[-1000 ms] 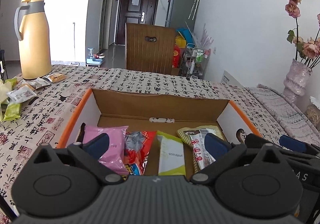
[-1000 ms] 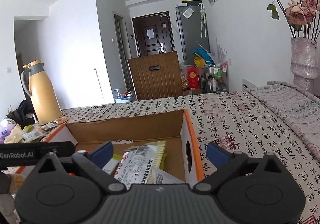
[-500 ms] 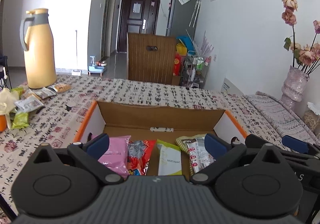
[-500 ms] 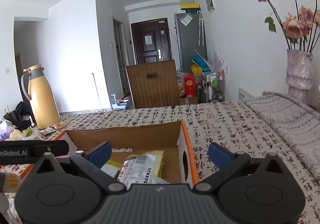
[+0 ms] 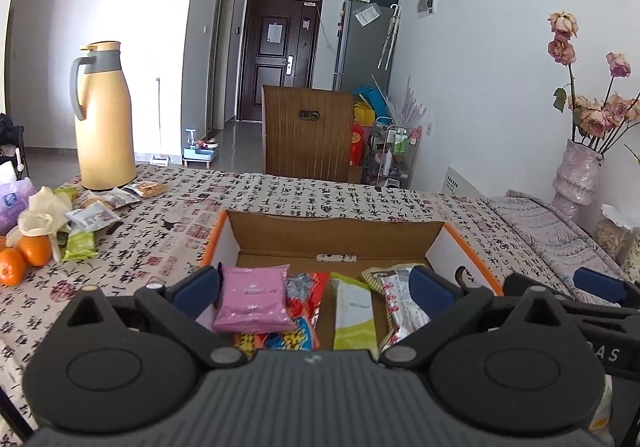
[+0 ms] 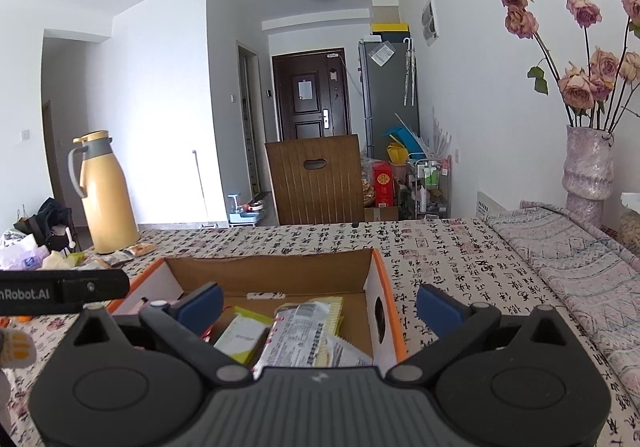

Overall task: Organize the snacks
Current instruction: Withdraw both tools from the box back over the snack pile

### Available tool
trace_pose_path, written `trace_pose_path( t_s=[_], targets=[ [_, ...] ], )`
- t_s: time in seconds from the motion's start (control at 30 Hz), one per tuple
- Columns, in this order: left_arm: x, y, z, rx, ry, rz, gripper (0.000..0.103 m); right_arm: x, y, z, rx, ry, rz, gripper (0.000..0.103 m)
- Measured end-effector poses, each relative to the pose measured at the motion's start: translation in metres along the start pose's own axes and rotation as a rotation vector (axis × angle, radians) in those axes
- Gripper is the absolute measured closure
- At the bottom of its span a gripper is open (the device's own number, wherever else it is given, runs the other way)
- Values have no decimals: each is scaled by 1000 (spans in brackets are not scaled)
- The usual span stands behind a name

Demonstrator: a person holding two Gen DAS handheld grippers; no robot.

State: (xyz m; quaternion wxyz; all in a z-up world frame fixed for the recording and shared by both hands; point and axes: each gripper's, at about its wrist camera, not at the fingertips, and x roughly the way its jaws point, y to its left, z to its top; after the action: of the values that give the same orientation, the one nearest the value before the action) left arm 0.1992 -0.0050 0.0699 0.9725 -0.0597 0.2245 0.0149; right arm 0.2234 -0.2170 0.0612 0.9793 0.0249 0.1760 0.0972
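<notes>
Snacks are seen lying side by side in an open cardboard box point(image 5: 336, 235) on the patterned tablecloth point(image 5: 304, 195): a pink packet point(image 5: 253, 299), a red packet point(image 5: 306, 297), a green-and-white packet point(image 5: 354, 311) and a printed wrapper point(image 5: 400, 299). Both the left gripper point(image 5: 314, 289) and the right gripper point(image 6: 320, 303) are held above the box with fingers spread apart and nothing gripped. More packets point(image 5: 92, 217) are left by the yellow jug point(image 5: 105, 119).

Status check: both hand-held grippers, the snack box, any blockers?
Left hand-held gripper open, empty, above box. Right hand-held gripper open, empty, straddling its right wall. Cardboard box holds four packets, pink packet leftmost. Loose snacks left by the thermos; nothing blocking.
</notes>
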Motion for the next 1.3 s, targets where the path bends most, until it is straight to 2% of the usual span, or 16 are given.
trace_pose_path(
  t_s=[0.53, 0.73, 1.03, 1.3],
  targets=[
    [-49, 43, -55, 10, 40, 33, 0, -55, 19, -46, -21, 55, 8, 0],
    [-65, 58, -80, -1, 61, 21, 0, -70, 26, -73, -15, 94, 2, 0],
    [-75, 68, -109, -10, 88, 7, 0, -90, 36, -106, -2, 140, 25, 0],
    [-82, 67, -119, 11, 88, -11, 0, -94, 44, -114, -7, 159, 25, 0]
  ],
)
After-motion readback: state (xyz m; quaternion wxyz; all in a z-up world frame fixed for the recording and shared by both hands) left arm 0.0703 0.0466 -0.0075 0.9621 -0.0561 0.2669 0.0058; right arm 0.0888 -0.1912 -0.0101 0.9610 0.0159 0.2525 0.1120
